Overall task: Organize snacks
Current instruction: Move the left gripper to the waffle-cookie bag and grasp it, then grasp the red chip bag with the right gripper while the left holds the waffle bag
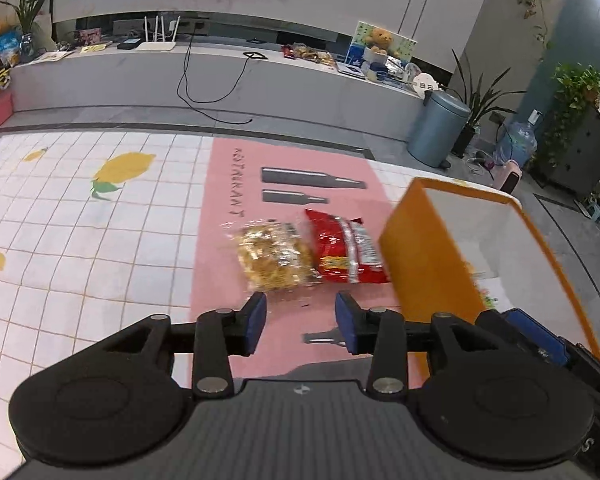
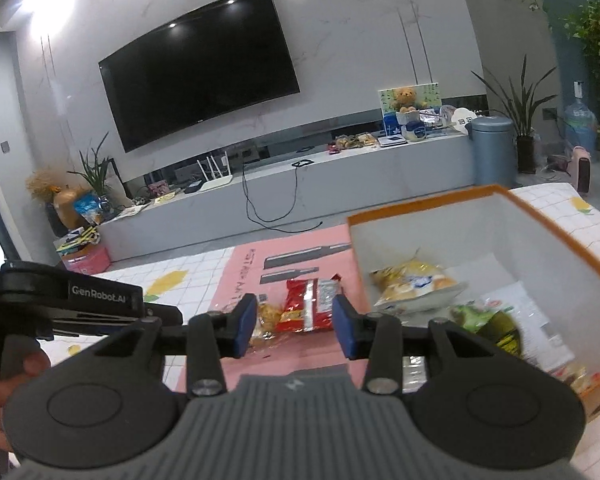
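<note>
A clear bag of yellow snacks (image 1: 274, 258) and a red snack packet (image 1: 346, 250) lie side by side on the pink mat (image 1: 236, 184). To their right stands an orange box (image 1: 420, 248) with a white inside. My left gripper (image 1: 300, 304) hovers open just short of the clear bag, with nothing between its blue pads. My right gripper (image 2: 294, 308) is also open. The red packet (image 2: 310, 304) shows beyond its fingers, untouched. Inside the orange box (image 2: 432, 204) lie a yellow-and-white bag (image 2: 416, 284) and a green packet (image 2: 488, 320).
A white tablecloth with a lemon print (image 1: 100, 216) covers the table around the mat. A person's hand (image 2: 4, 384) grips a handle at the left edge. Beyond the table are a long grey TV console (image 1: 220, 80), a grey bin (image 1: 438, 128) and potted plants.
</note>
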`<state>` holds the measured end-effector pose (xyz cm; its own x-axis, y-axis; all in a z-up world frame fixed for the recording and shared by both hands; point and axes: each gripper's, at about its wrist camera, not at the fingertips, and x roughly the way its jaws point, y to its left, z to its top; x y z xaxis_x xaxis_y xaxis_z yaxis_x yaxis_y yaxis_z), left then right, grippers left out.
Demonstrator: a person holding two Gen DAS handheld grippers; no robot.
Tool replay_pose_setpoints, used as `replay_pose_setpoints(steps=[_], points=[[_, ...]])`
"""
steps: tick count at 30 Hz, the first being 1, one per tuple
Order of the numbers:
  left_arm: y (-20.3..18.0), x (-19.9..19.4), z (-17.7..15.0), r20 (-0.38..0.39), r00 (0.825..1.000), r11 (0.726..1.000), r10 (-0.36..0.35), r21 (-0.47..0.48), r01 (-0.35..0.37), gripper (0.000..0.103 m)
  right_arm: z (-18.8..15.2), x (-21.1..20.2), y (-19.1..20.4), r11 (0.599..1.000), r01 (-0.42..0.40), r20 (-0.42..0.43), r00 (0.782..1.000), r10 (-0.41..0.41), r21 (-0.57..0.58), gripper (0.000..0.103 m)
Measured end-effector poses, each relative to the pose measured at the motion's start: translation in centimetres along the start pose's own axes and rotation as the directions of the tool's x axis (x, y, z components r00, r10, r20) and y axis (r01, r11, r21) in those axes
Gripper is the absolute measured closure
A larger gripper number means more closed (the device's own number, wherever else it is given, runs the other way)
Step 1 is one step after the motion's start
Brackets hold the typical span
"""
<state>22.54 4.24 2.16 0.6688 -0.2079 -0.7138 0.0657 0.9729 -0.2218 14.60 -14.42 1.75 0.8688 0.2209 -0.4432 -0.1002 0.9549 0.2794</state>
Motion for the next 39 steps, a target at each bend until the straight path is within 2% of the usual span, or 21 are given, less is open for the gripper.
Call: replay_pose_setpoints(steps=[2, 5, 8, 11, 14, 16, 19, 20, 21, 22, 24, 27, 29, 31, 33, 36, 39], points=[[1.0, 1.2, -0.1, 0.003, 1.0, 1.0, -0.008, 0.002, 0.008, 0.047, -0.8, 1.2, 0.7, 1.0, 0.007, -0.009, 1.0, -0.007, -0.004, 0.056], [2.1, 3.0, -0.1, 0.038, 0.999, 1.0, 0.001, -0.005, -0.001, 0.042, -1.8, 3.3, 1.8, 0.999, 0.018, -0.017, 1.0, -0.018, -0.03, 0.049], [2.5, 5.6, 0.7, 0.059, 0.998, 1.0, 0.001, 0.01, -0.002, 0.033, -2.7, 5.6, 3.0, 0.996, 0.057, -0.024, 0.998, -0.059, -0.069, 0.043], [2.1, 9.0, 2.2, 0.004, 0.998, 0.998, 0.057, 0.039, -0.057, 0.026, -3.7, 7.8, 3.1, 0.995, 0.082, -0.046, 0.995, -0.085, -0.06, 0.042], [1.9, 12.2, 3.3, -0.072, 0.997, 0.999, 0.032, 0.028, -0.031, 0.024, -4.5, 9.7, 3.1, 0.996, 0.083, -0.076, 0.993, -0.086, -0.041, 0.042], [1.8, 14.2, 3.8, -0.119, 0.992, 0.999, 0.042, -0.007, -0.043, 0.023, -4.9, 10.5, 3.2, 0.995, 0.086, -0.085, 0.992, -0.089, -0.044, 0.042], [2.0, 16.4, 3.8, -0.116, 0.99, 0.996, 0.083, -0.025, -0.087, 0.013, -5.1, 11.4, 3.4, 0.993, 0.093, -0.09, 0.991, -0.099, -0.069, 0.041], [2.1, 16.9, 3.7, -0.118, 0.99, 0.996, 0.081, -0.034, -0.085, 0.007, -5.1, 11.6, 3.4, 0.993, 0.097, -0.092, 0.99, -0.104, -0.074, 0.041], [2.3, 17.6, 3.6, -0.135, 0.989, 0.996, 0.065, -0.05, -0.072, 0.005, -5.1, 11.9, 3.4, 0.992, 0.106, -0.09, 0.99, -0.113, -0.075, 0.041], [2.2, 17.7, 3.6, -0.115, 0.991, 0.997, 0.064, -0.046, -0.069, 0.002, -5.2, 12.0, 3.3, 0.991, 0.118, -0.085, 0.989, -0.123, -0.071, 0.041], [1.7, 18.0, 3.6, -0.102, 0.99, 0.995, 0.095, -0.023, -0.098, 0.001, -5.2, 12.3, 3.3, 0.99, 0.126, -0.066, 0.989, -0.13, -0.062, 0.041], [1.2, 18.1, 3.6, -0.082, 0.991, 0.995, 0.104, 0.012, -0.103, 0.0, -5.2, 13.1, 3.8, 0.987, 0.129, -0.036, 0.99, -0.133, -0.095, 0.039], [0.6, 18.6, 3.4, -0.084, 0.992, 0.991, 0.098, 0.098, -0.09, 0.0, -5.3, 13.7, 4.2, 0.98, 0.157, -0.025, 0.987, -0.161, -0.126, 0.025], [-0.3, 18.9, 2.8, -0.081, 0.989, 0.965, 0.122, 0.244, -0.099, 0.0, -5.4, 14.4, 4.3, 0.976, 0.162, -0.026, 0.986, -0.167, -0.146, 0.023], [0.2, 19.2, 3.0, -0.07, 0.992, 0.97, 0.107, 0.228, -0.088, 0.0, -5.4, 14.9, 4.1, 0.981, 0.132, -0.027, 0.99, -0.137, -0.139, 0.017], [1.3, 18.7, 3.5, -0.062, 0.99, 0.977, 0.124, 0.185, -0.11, 0.0, -5.3, 15.5, 4.2, 0.986, 0.109, -0.02, 0.994, -0.112, -0.125, 0.009], [2.7, 18.3, 3.9, -0.061, 0.989, 0.978, 0.133, 0.17, -0.121, 0.006, -5.2, 15.9, 5.0, 0.982, 0.116, -0.001, 0.993, -0.118, -0.152, 0.003]])
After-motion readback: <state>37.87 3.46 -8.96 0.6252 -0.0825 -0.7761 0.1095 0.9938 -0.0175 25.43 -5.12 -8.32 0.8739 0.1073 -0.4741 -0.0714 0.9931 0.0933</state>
